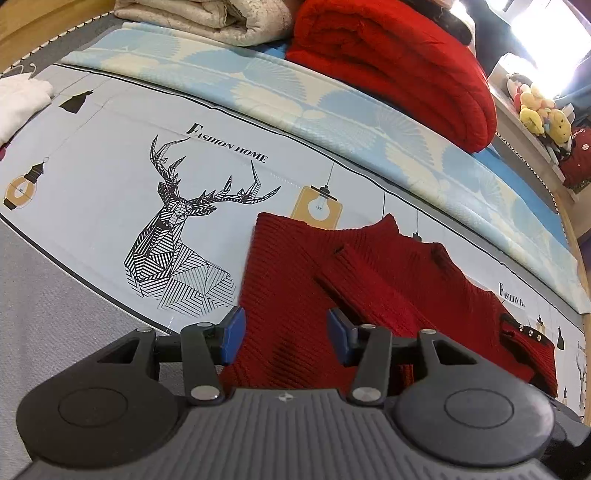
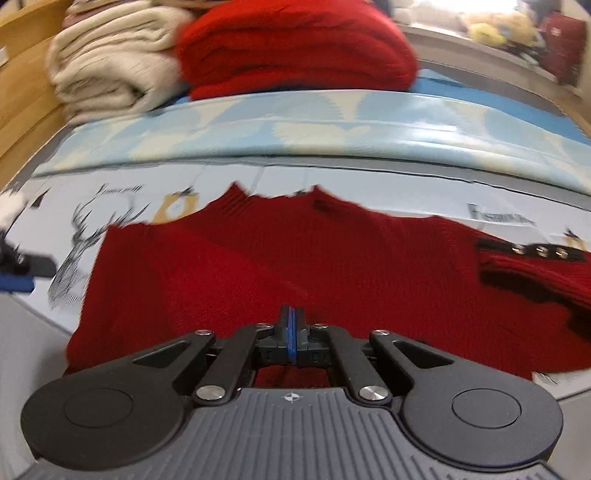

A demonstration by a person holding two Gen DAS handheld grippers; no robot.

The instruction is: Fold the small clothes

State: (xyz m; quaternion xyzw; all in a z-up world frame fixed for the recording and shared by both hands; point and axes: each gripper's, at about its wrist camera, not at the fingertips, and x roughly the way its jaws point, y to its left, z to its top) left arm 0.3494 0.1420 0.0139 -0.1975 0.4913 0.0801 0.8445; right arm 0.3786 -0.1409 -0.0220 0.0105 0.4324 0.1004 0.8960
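Left wrist view: the dark red ribbed knit sweater (image 1: 314, 295) lies part-folded on the pale deer-print sheet (image 1: 110, 177). Left gripper (image 1: 286, 338) hangs over it, pads apart and empty; right gripper (image 2: 291, 332) is pressed together, seemingly pinching nothing. Dragging it could rumple the folded sleeve.

The bed (image 1: 44, 332) wears a grey cover, and over it lies a pale printed sheet (image 1: 110, 177) with a line-drawn deer and hanging lamps. A dark red knit sweater (image 1: 295, 295) lies flat on that sheet, right under and ahead of the left claw (image 1: 286, 338). Beyond it runs a light blue mat (image 1: 332, 110) with fan shapes. Farthest ahead sit a folded beige blanket (image 1: 207, 18) and a folded red blanket (image 1: 399, 62). Far to the claw's left lies a white garment (image 1: 22, 99).
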